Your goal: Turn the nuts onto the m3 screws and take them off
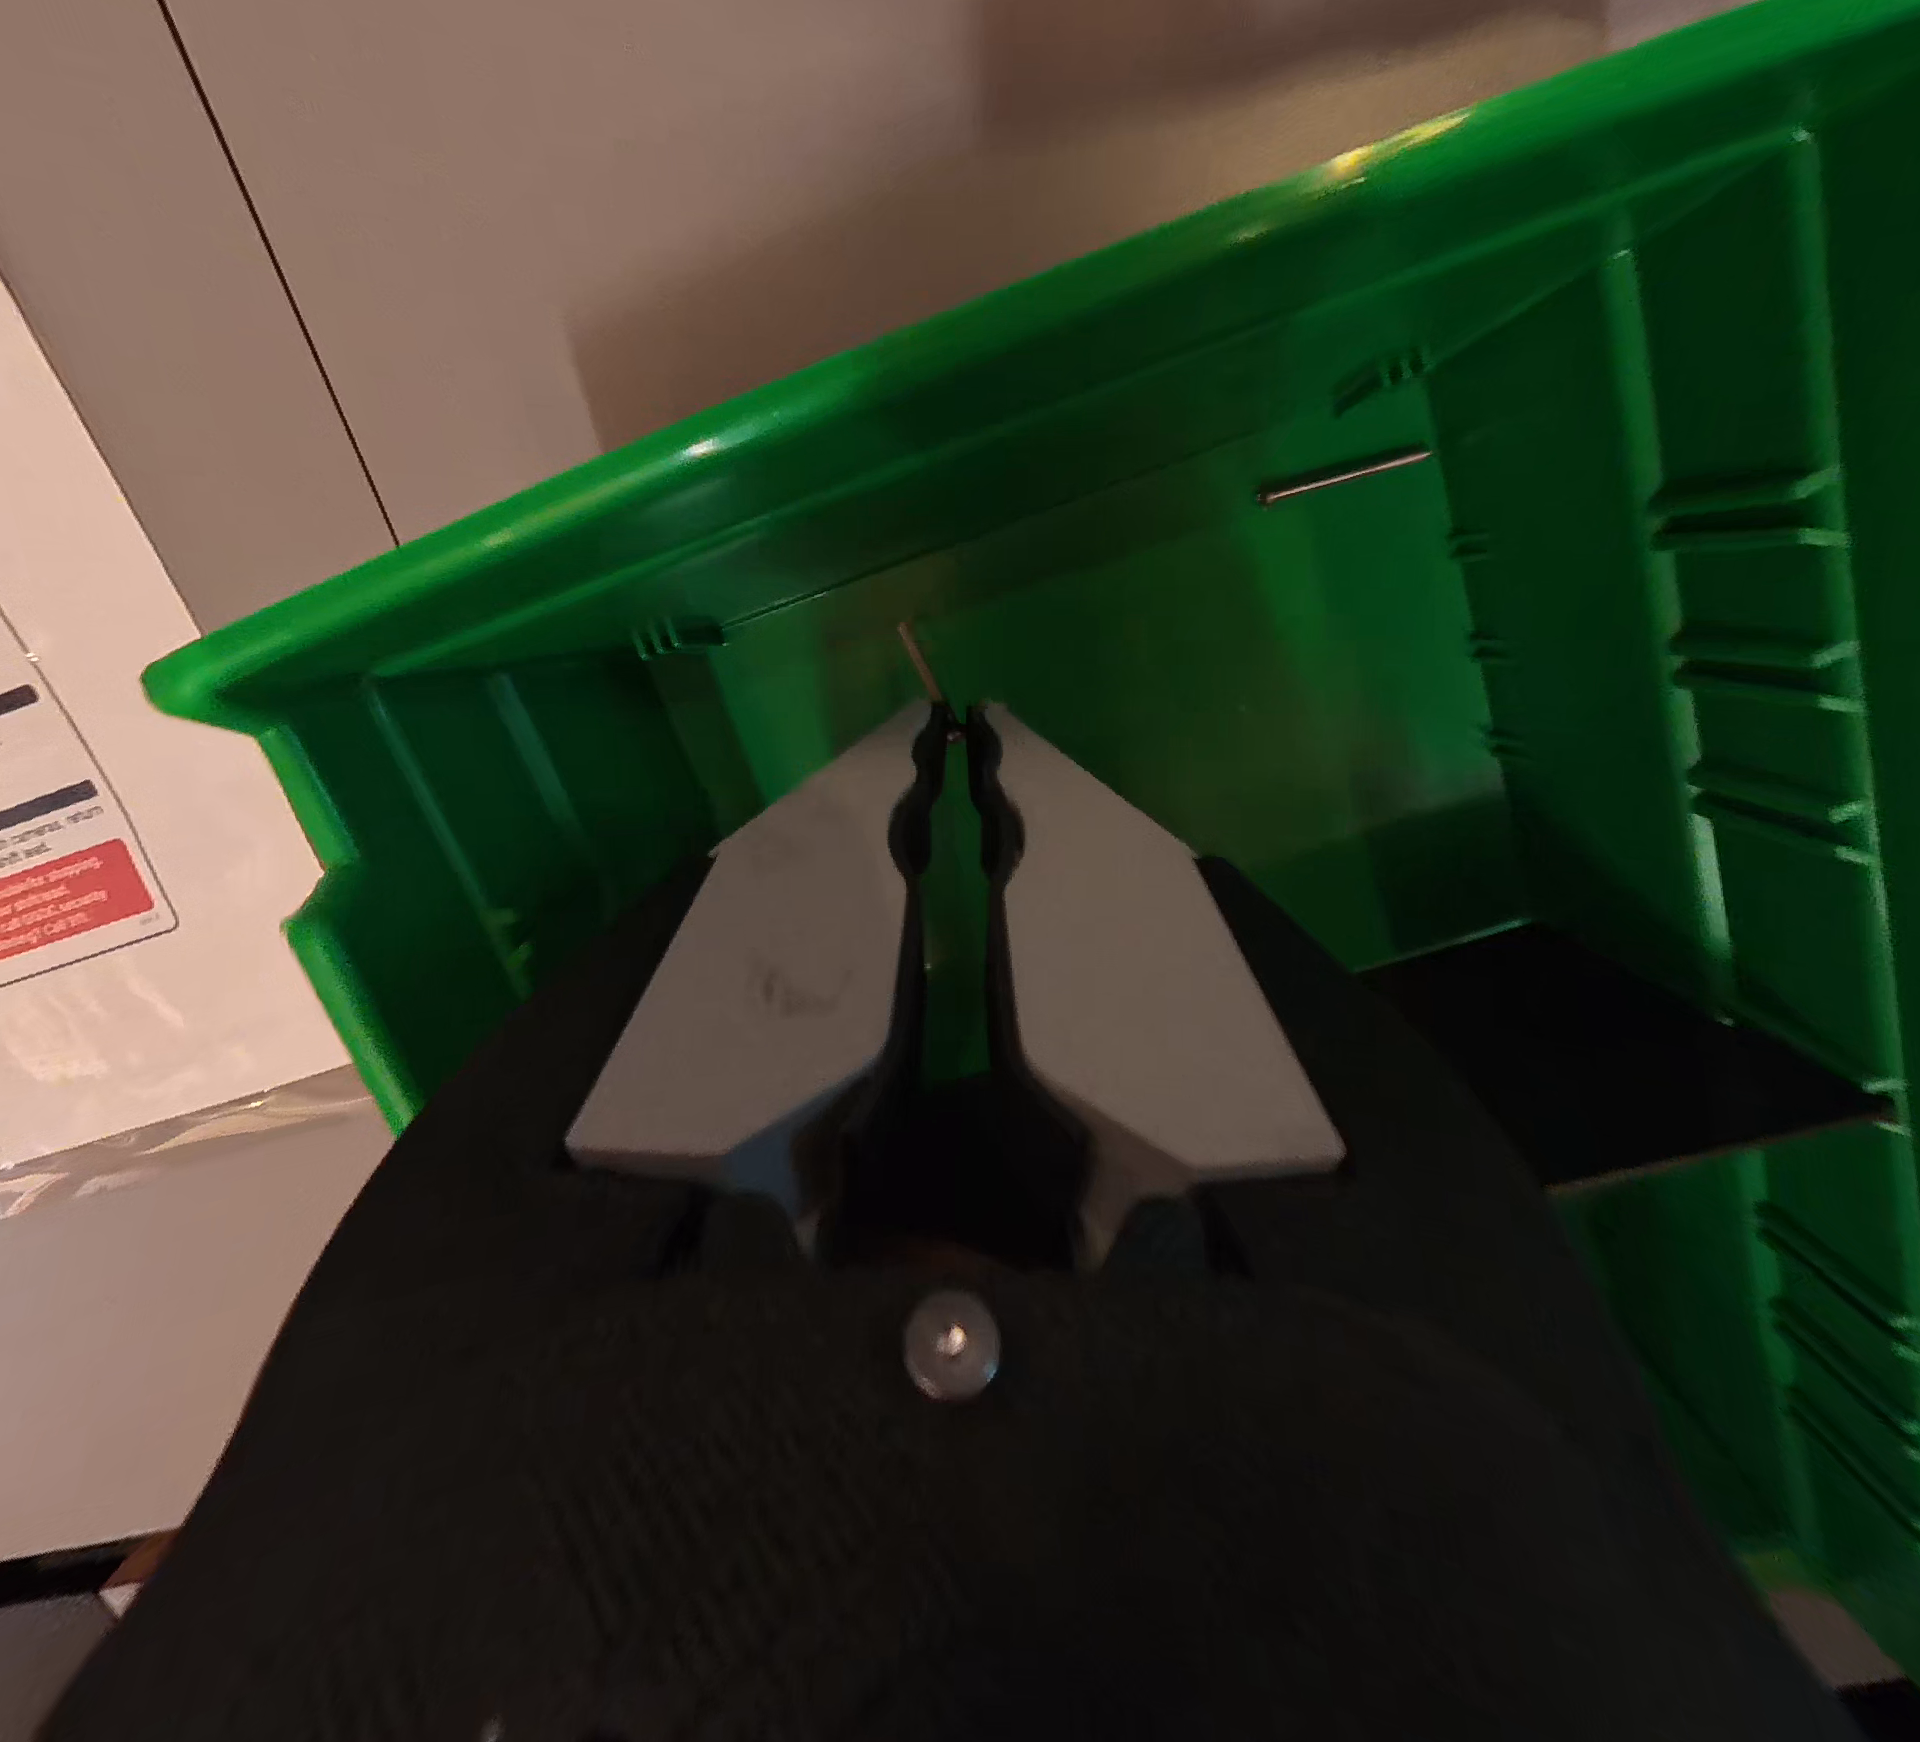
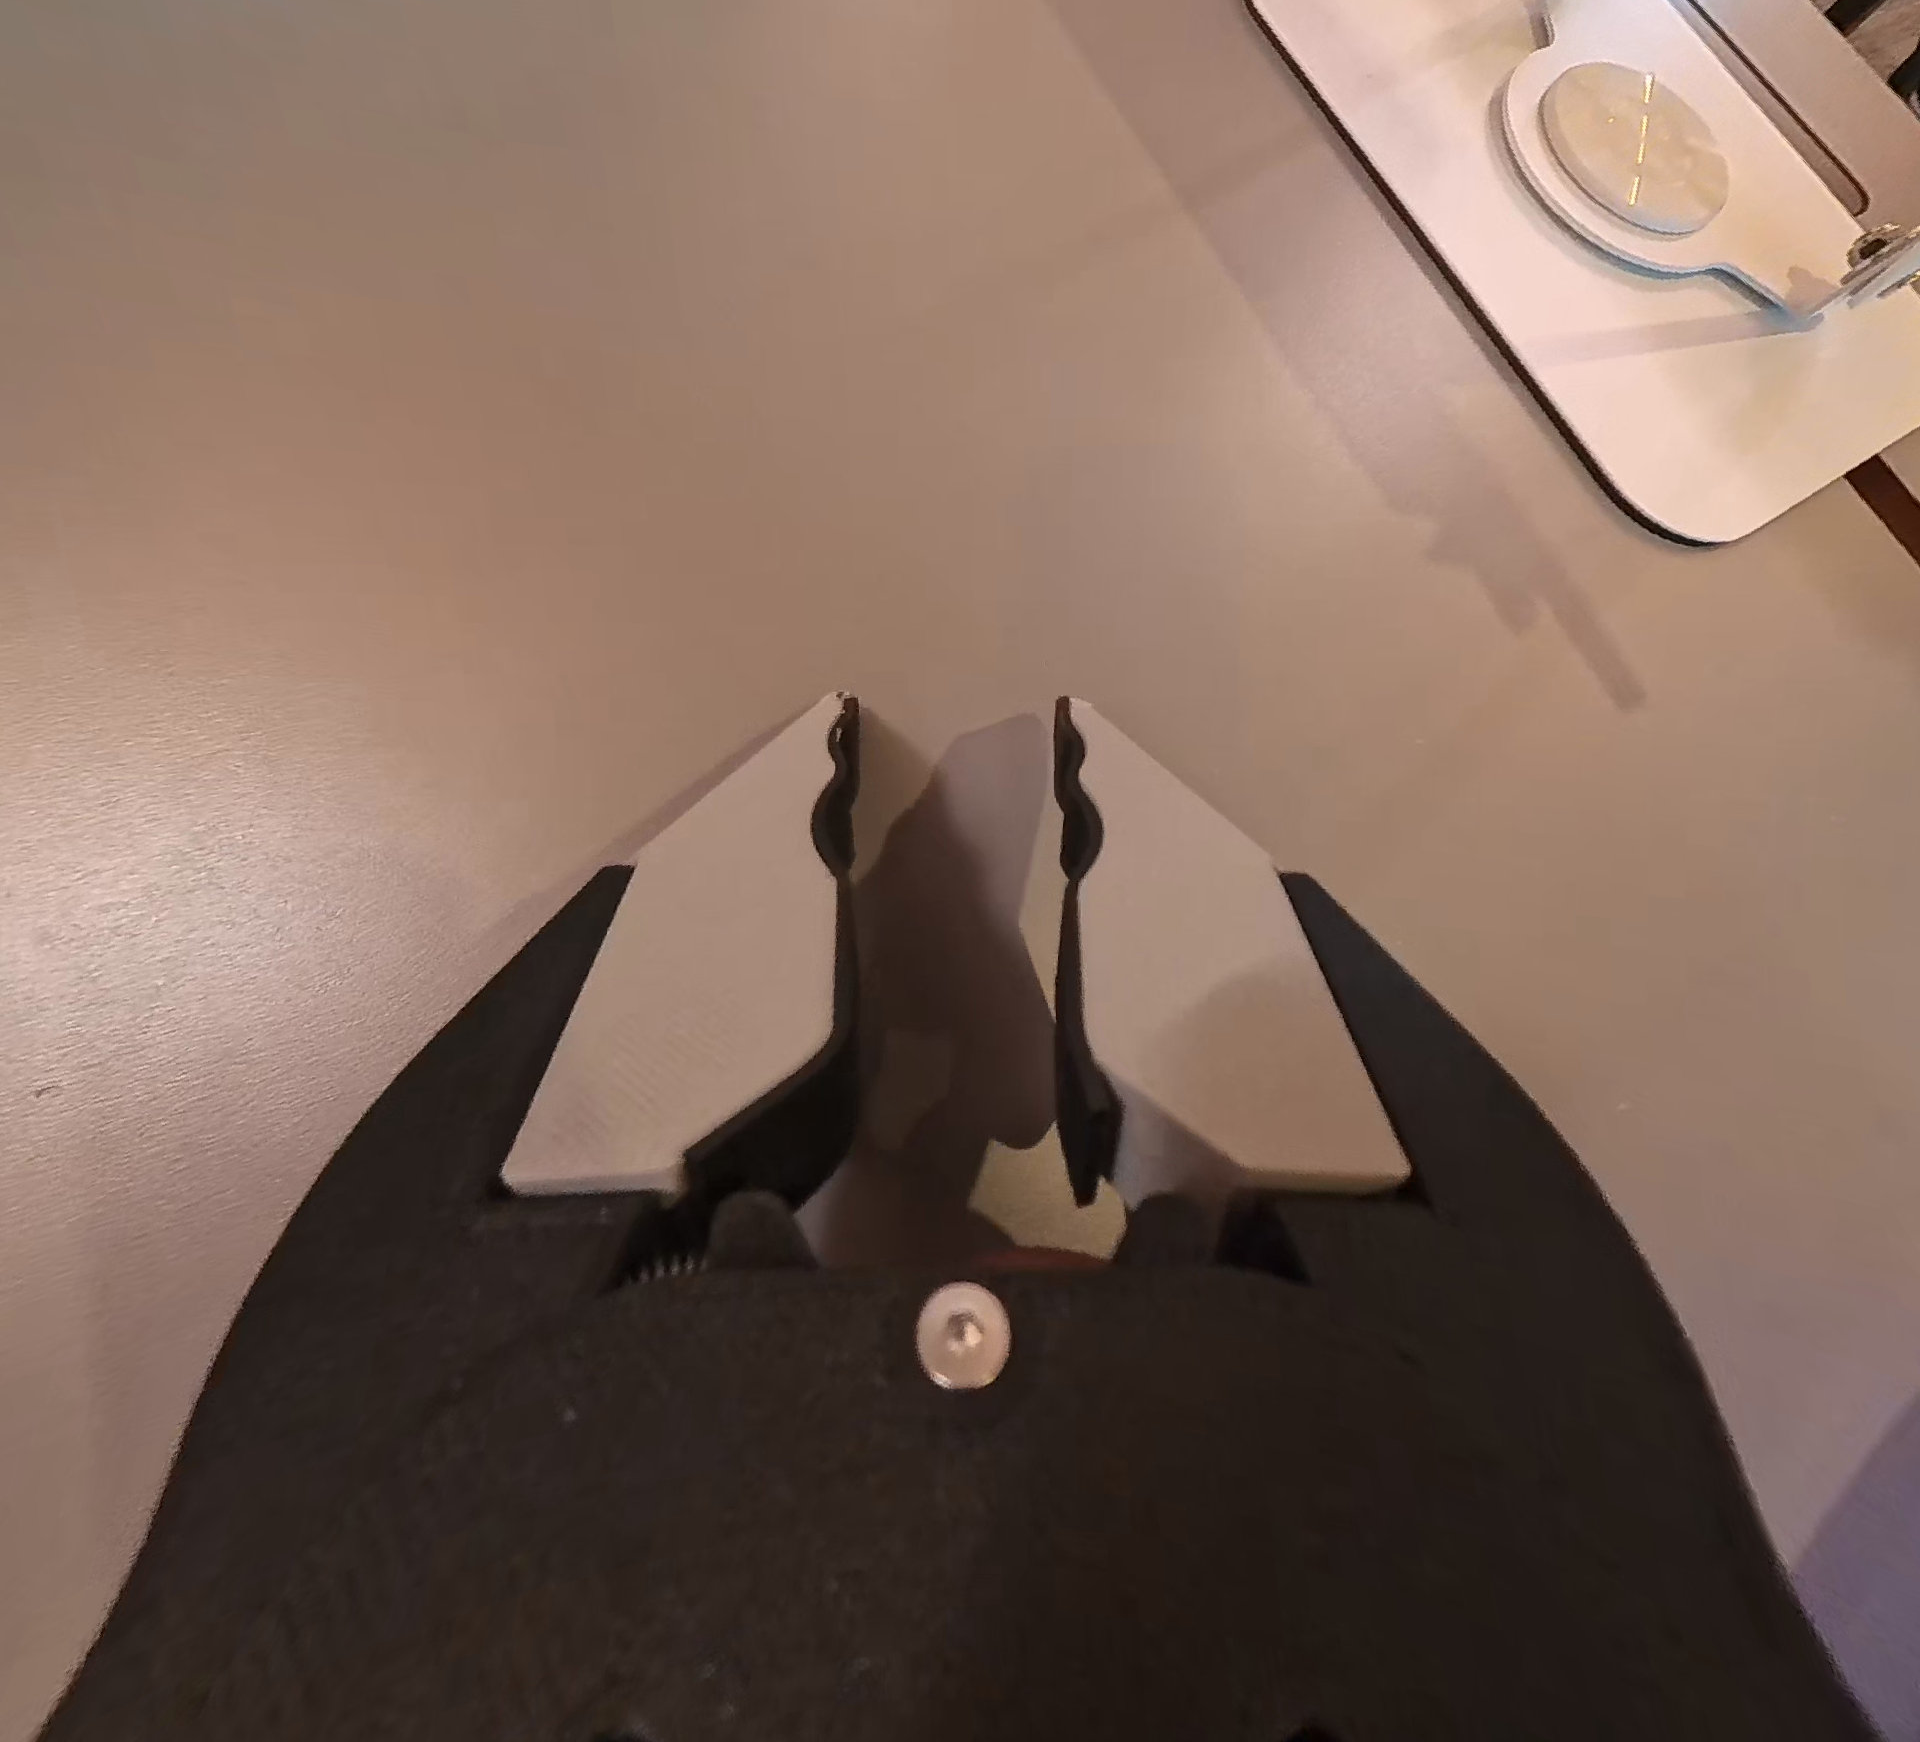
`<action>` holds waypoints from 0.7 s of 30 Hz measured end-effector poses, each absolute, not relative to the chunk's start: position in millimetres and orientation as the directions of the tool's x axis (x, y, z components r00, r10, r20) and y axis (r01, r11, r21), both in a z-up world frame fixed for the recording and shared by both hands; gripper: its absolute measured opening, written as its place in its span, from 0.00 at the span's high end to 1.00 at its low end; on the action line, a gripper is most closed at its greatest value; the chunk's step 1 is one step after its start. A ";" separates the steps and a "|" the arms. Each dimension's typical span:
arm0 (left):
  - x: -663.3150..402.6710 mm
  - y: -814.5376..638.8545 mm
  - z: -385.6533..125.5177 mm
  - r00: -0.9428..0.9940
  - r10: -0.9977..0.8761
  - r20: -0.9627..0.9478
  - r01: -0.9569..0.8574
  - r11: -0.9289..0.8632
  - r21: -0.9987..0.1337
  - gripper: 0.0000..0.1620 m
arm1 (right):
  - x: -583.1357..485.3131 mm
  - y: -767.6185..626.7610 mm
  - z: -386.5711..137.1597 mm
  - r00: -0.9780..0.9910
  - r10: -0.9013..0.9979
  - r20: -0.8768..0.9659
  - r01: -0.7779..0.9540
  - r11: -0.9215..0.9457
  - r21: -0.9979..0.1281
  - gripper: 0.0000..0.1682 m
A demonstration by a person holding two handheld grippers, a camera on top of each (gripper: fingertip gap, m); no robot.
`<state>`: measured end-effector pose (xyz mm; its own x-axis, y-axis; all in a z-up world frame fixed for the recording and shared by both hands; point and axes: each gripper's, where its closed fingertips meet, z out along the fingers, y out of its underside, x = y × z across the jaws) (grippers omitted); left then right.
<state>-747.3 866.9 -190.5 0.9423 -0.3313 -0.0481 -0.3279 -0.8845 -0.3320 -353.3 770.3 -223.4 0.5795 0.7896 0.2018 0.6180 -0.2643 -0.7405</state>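
Left gripper point(image 1: 954, 724) jaws pinching thin screw point(image 1: 921, 659) inside green bin point(image 1: 1143, 445), right gripper point(image 2: 956, 705) jaws apart above table point(image 2: 520, 290)

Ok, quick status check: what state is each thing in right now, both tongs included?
Left tongs: shut on a thin screw at the tips.
Screw: held by its lower end, sticking out over the bin.
Second screw: lying loose in the bin.
Green bin: open-topped; no nuts visible.
Right tongs: open, empty, above the table.
White stand: standing at the table's far right edge.
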 end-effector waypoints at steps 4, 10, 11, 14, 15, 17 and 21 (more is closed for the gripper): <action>-743.6 863.6 -177.5 0.940 -0.334 -0.065 -0.335 -0.879 -0.339 0.99 | -353.3 770.2 -223.1 0.579 0.788 0.209 0.621 -0.260 -0.740 0.79; -736.6 857.7 -152.5 0.935 -0.342 -0.093 -0.352 -0.867 -0.352 0.99 | -353.2 770.3 -223.3 0.581 0.788 0.205 0.618 -0.263 -0.740 0.79; -735.2 856.7 -147.8 0.934 -0.344 -0.099 -0.357 -0.865 -0.354 0.99 | -353.2 770.4 -223.3 0.581 0.788 0.205 0.618 -0.263 -0.740 0.79; -730.3 853.8 -132.6 0.929 -0.349 -0.119 -0.368 -0.856 -0.362 0.99 | -353.3 770.3 -223.3 0.581 0.788 0.205 0.619 -0.263 -0.740 0.79; -728.1 852.6 -127.2 0.928 -0.351 -0.125 -0.372 -0.853 -0.365 0.99 | -353.3 770.3 -223.3 0.581 0.788 0.205 0.619 -0.263 -0.740 0.79; -723.2 850.1 -116.7 0.924 -0.356 -0.139 -0.382 -0.847 -0.370 0.99 | -353.2 770.5 -223.3 0.581 0.787 0.205 0.618 -0.263 -0.740 0.79; -707.6 845.3 -94.3 0.913 -0.375 -0.161 -0.408 -0.826 -0.389 0.99 | -352.8 770.3 -223.3 0.582 0.787 0.203 0.617 -0.266 -0.741 0.79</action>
<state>-707.6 845.3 -94.3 0.9130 -0.3748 -0.1611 -0.4077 -0.8260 -0.3892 -352.8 770.3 -223.3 0.5825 0.7871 0.2030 0.6171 -0.2656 -0.7408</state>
